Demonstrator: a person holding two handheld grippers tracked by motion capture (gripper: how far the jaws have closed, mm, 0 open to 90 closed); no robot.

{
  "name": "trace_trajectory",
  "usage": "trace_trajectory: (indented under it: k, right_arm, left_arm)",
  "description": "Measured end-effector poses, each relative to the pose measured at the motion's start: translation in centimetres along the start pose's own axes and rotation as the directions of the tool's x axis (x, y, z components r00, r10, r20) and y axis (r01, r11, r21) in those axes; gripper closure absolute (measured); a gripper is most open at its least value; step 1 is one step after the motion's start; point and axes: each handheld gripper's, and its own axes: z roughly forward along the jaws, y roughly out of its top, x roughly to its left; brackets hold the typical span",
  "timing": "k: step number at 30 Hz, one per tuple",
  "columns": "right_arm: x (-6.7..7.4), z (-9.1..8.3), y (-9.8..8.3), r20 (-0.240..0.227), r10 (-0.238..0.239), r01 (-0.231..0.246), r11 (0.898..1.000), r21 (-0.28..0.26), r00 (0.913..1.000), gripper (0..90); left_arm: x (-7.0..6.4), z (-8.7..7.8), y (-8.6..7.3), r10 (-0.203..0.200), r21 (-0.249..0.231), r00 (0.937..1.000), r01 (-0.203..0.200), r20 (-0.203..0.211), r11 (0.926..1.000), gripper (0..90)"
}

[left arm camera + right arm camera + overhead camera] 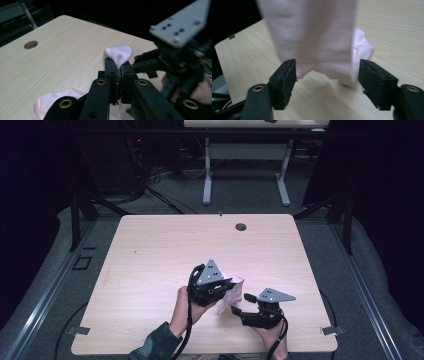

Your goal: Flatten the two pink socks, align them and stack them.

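A pale pink cloth [231, 293] hangs over the front middle of the wooden table [165, 250]. My left gripper [228, 285] is shut on it. In the left gripper view the two jaws stand pressed together [119, 68], with a fold of the cloth [120, 53] bulging out above their tips and more of it drooping at lower left. My right gripper [241, 303] sits just right of the cloth, near the table's front edge. In the right gripper view its jaws stand wide apart [329, 80]. The blurred cloth [312, 37] hangs just beyond them, and neither pad presses on it.
A round cable hole [241, 226] lies near the table's far edge. Another desk's legs [207, 180] stand behind on the grey floor, with cables to the left. Metal brackets [330, 330] mark the front corners.
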Motion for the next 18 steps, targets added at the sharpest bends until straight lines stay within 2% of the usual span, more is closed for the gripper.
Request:
trace_trajectory:
  k: [1,2,3,5,6,7,8,10,11,12,14,16,17,18]
  right_arm:
    - [0.0,0.0,0.0,0.000,0.000,0.000,1.000,0.000,1.0000,30.8]
    - [-1.2,-0.2,0.0,0.000,0.012,-0.012,1.000,0.008,0.9999,36.2]
    - [-1.2,-0.2,0.0,0.000,0.012,-0.012,1.000,0.008,0.9999,36.2]
    - [-2.4,0.2,0.1,-0.038,0.006,-0.005,0.999,0.033,0.9993,40.1]
    - [-2.6,0.5,0.1,-0.063,0.002,0.001,0.999,0.041,0.9980,44.1]
    - [-2.6,0.5,0.1,-0.063,0.002,0.001,0.999,0.041,0.9980,44.1]
    - [-2.8,0.9,0.1,-0.103,0.000,0.005,0.999,0.049,0.9947,57.8]
    - [-2.5,1.0,0.2,-0.104,-0.026,0.034,0.997,0.074,0.9943,73.2]
    - [-2.5,1.0,0.2,-0.104,-0.026,0.034,0.997,0.074,0.9943,73.2]
    - [-2.0,1.0,0.2,-0.091,-0.055,0.062,0.995,0.084,0.9943,83.7]
    - [-1.8,0.8,0.2,-0.084,-0.067,0.074,0.993,0.087,0.9942,84.8]
    - [-1.2,0.1,0.6,-0.065,-0.096,0.103,0.987,0.120,0.9933,85.6]
    - [-1.2,0.1,0.6,-0.065,-0.096,0.103,0.987,0.120,0.9933,85.6]
    - [-0.8,-0.6,0.9,-0.064,-0.108,0.117,0.981,0.152,0.9920,85.7]
  left_arm:
    - [0.0,0.0,0.0,0.000,0.000,1.0000,0.000,0.000,1.0000,87.6]
    - [-0.2,-0.2,0.2,0.011,-0.005,0.9999,-0.011,0.012,0.9999,87.6]
    - [-0.2,-0.2,0.2,0.011,-0.005,0.9999,-0.011,0.012,0.9999,87.6]
    - [-0.3,-0.5,0.5,0.017,-0.014,0.9996,-0.016,0.024,0.9998,87.6]
    - [-0.3,-0.6,0.5,0.020,-0.013,0.9995,-0.019,0.025,0.9997,87.5]
    - [-0.3,-0.6,0.5,0.020,-0.013,0.9995,-0.019,0.025,0.9997,87.6]
    - [-0.2,-0.7,0.4,0.015,-0.014,0.9995,-0.015,0.027,0.9998,87.6]
    - [0.1,-0.9,0.2,0.007,-0.012,0.9998,-0.007,0.017,0.9999,87.5]
    - [0.1,-0.9,0.2,0.007,-0.012,0.9998,-0.007,0.017,0.9999,87.6]
    - [0.3,-1.0,-0.1,-0.009,-0.018,0.9998,0.010,0.020,0.9998,87.5]
    - [0.8,-1.3,-0.6,-0.030,-0.020,0.9995,0.030,0.010,0.9994,87.6]
    - [1.1,-1.7,-1.5,-0.058,-0.028,0.9982,0.058,-0.011,0.9979,87.4]
    - [1.3,-1.9,-2.0,-0.079,-0.031,0.9967,0.079,-0.018,0.9964,87.4]
    - [1.6,-2.4,-3.3,-0.120,-0.038,0.9922,0.118,-0.035,0.9923,87.4]
